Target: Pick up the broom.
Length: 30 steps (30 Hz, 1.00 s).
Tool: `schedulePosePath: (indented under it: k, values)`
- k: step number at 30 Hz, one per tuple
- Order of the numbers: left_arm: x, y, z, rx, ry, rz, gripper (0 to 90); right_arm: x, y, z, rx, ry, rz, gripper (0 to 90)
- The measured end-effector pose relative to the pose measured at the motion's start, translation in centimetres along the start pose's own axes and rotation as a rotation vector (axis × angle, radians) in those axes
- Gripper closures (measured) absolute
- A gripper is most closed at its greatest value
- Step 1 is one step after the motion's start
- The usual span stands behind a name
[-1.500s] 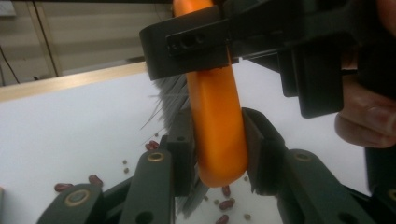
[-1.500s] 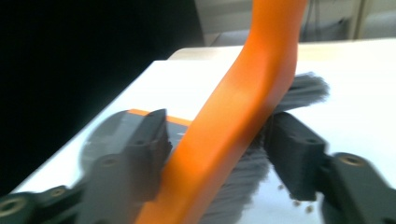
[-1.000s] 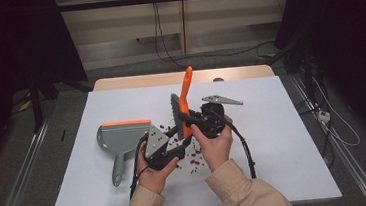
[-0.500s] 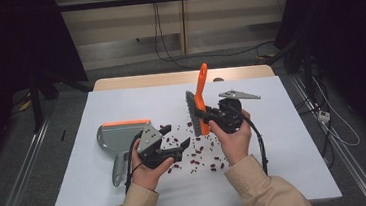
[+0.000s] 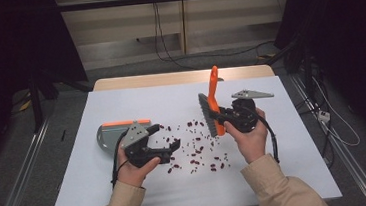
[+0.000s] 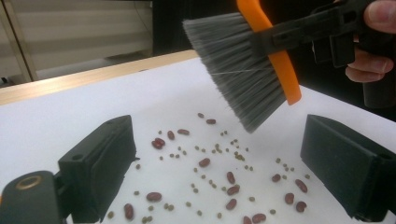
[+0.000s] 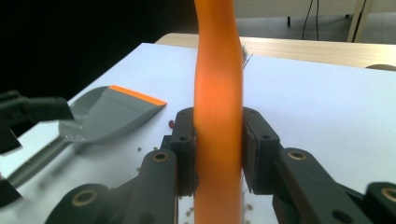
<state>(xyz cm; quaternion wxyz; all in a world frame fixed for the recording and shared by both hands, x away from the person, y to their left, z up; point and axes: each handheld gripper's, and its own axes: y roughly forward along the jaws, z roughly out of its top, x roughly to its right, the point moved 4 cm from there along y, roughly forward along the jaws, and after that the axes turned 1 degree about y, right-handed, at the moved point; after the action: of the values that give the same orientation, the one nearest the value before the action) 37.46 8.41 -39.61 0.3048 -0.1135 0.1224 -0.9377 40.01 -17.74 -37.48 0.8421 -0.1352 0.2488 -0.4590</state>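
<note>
Red beans and small green ones (image 5: 195, 147) lie scattered over the middle of the white table (image 5: 104, 195). My right gripper (image 5: 224, 114) is shut on the orange handle of a brush (image 5: 214, 87), held upright with its grey bristles (image 5: 206, 117) just above the right side of the beans. In the right gripper view the handle (image 7: 218, 70) is pinched between both pads. My left gripper (image 5: 166, 140) hovers at the left of the beans; its jaws have just been opening and stand wide with nothing between them. In the left gripper view (image 6: 222, 168) the beans (image 6: 205, 162) and brush (image 6: 243, 70) lie ahead.
A grey dustpan (image 5: 111, 134) with an orange lip lies flat on the table left of my left hand, also in the right gripper view (image 7: 109, 114). A wooden strip (image 5: 179, 77) borders the far edge. Cables (image 5: 166, 44) run over the floor behind.
The two grippers were close together at the brush; my left gripper let go, opened and moved left. My right gripper carried the brush to the right.
</note>
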Motion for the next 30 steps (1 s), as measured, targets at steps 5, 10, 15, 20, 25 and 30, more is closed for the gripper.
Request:
schedulePosePath:
  k: [5,10,15,20,25,30]
  values:
    - [-1.1,-1.6,0.0,0.001,-0.023,0.022,7.1,1.2,-0.7,-0.3,-0.014,-0.009,-0.016,69.5]
    - [-2.4,-3.0,-0.3,-0.007,-0.017,0.049,6.8,2.5,-1.5,-0.6,-0.031,-0.009,-0.037,69.5]
    - [-3.2,-4.0,-0.8,-0.007,-0.031,0.054,6.0,3.4,-2.2,-0.9,-0.056,-0.009,-0.052,69.5]
    - [-4.1,-5.2,-1.5,-0.008,-0.041,0.070,5.5,4.4,-2.7,-1.2,-0.082,-0.012,-0.069,69.5]
    - [-4.8,-6.3,-2.0,0.000,-0.042,0.087,5.4,5.4,-2.9,-1.6,-0.125,-0.009,-0.098,69.5]
    - [-5.3,-7.0,-2.4,0.003,-0.047,0.092,5.4,6.5,-2.8,-2.2,-0.171,-0.001,-0.128,69.5]
